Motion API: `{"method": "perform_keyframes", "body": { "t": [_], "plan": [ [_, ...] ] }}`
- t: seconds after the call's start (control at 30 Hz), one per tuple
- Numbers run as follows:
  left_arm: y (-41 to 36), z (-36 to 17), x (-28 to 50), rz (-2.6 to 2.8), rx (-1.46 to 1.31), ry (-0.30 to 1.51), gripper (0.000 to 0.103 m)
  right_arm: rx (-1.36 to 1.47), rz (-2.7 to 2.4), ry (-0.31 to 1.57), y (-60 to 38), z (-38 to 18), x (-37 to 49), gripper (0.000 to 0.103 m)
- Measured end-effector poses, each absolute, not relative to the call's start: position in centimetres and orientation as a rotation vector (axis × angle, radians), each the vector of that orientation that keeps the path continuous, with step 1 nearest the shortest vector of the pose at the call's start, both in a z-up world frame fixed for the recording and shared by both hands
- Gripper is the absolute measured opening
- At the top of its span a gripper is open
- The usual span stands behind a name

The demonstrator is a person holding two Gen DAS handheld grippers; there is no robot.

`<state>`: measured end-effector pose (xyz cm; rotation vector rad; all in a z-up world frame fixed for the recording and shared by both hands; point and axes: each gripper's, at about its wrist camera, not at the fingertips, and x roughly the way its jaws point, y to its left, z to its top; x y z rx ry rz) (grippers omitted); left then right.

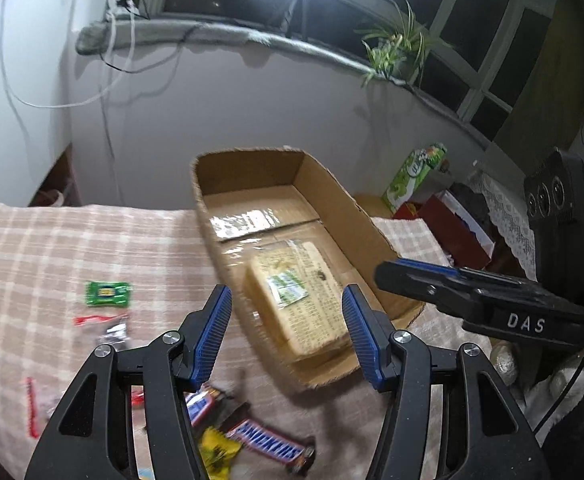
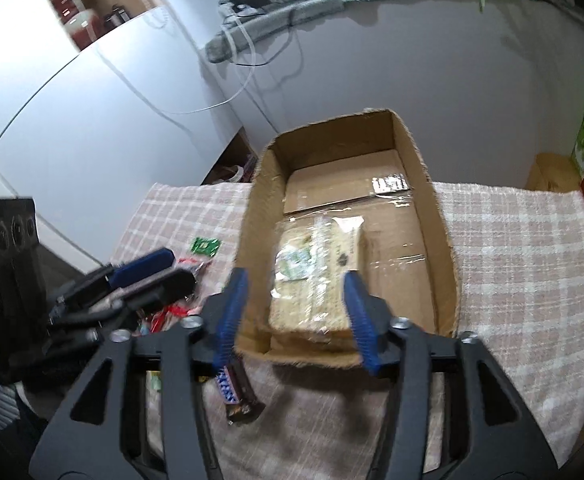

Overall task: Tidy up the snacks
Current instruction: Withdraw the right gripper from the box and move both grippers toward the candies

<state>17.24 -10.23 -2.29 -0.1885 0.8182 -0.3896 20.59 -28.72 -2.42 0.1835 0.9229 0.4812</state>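
Note:
An open cardboard box (image 1: 219, 256) (image 2: 251, 240) stands on the checked tablecloth. Inside it lies a clear-wrapped pack of pale biscuits (image 1: 308, 300) (image 2: 320, 280). My left gripper (image 1: 287, 332) hovers over the box's near left wall, open, with nothing between its blue pads. My right gripper (image 2: 296, 316) (image 1: 392, 270) stands open just above the box's near end, the pack lying below and beyond its fingers, untouched. A Snickers bar (image 1: 267, 444) (image 2: 235, 392) lies on the cloth in front of the box. The left gripper (image 2: 177, 270) shows at the left of the right wrist view.
Loose snacks lie left of the box: a green candy (image 1: 107, 293) (image 2: 205, 246), a red-and-clear wrapper (image 1: 103, 324) and a yellow packet (image 1: 215, 448). A green carton (image 1: 416, 172) and a red box (image 1: 452, 224) stand beyond the table's right end. The wall is close behind.

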Motion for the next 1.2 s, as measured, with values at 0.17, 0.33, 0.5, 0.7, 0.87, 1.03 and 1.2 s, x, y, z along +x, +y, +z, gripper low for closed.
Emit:
{"method": "perform_keyframes", "body": {
  "t": [0.17, 0.33, 0.5, 0.7, 0.87, 1.03, 1.2],
  "plan": [
    [-7.1, -1.2, 15.2, -0.35, -0.201, 0.783, 0.057, 0.11, 0.505, 0.892, -27.1, -1.5, 17.9, 0.059],
    [-3.4, -0.5, 12.6, -0.299, -0.219, 0.757, 0.057, 0.046, 0.531, 0.889, -25.5, -1.6, 15.4, 0.059],
    [-0.1, -0.5, 9.7, -0.244, -0.22, 0.743, 0.057, -0.007, 0.548, 0.901, -24.1, -2.4, 13.5, 0.059],
    [3.0, -2.5, 7.0, -0.171, -0.199, 0.782, 0.057, -0.058, 0.562, 0.938, -22.7, -4.1, 12.6, 0.059],
    [5.2, -5.1, 5.2, -0.114, -0.205, 0.837, 0.057, -0.138, 0.546, 0.942, -21.4, -5.6, 11.8, 0.059],
    [5.2, -7.5, 4.1, -0.114, -0.198, 0.9, 0.056, -0.196, 0.544, 0.966, -20.3, -7.4, 11.3, 0.059],
    [2.8, -8.7, 4.5, -0.178, -0.168, 0.913, 0.041, -0.209, 0.55, 0.983, -19.7, -8.5, 11.4, 0.059]
  ]
}}
